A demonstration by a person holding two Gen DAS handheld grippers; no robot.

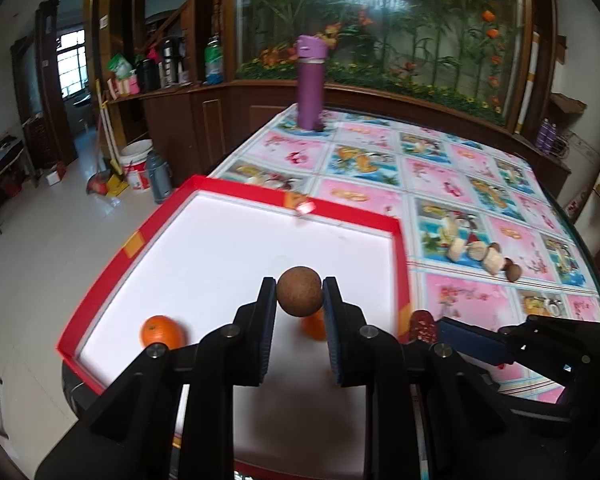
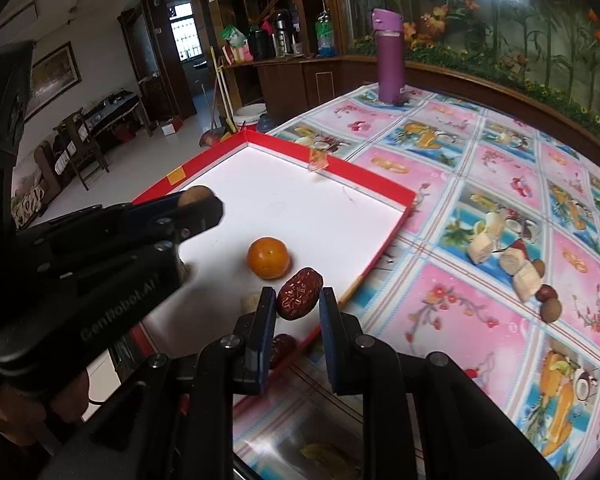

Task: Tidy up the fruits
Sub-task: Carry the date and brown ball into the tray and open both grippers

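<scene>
My left gripper (image 1: 299, 298) is shut on a round brown fruit (image 1: 299, 291) and holds it above the white floor of the red-rimmed tray (image 1: 100, 284). Two oranges lie in the tray: one (image 1: 161, 332) at the near left, one (image 1: 315, 326) partly hidden behind the right finger. My right gripper (image 2: 299, 302) is shut on a wrinkled red date (image 2: 299, 293) over the tray's near right edge (image 2: 380, 256). In the right wrist view an orange (image 2: 268, 258) lies in the tray, a second date (image 2: 282, 350) lies below the fingers, and the left gripper (image 2: 198, 204) shows with the brown fruit.
A small pile of pale chunks, dates and brown fruits (image 2: 520, 272) lies on the flowered tablecloth right of the tray; it also shows in the left wrist view (image 1: 486, 258). A purple bottle (image 1: 311, 84) stands at the table's far edge. The floor drops off left of the tray.
</scene>
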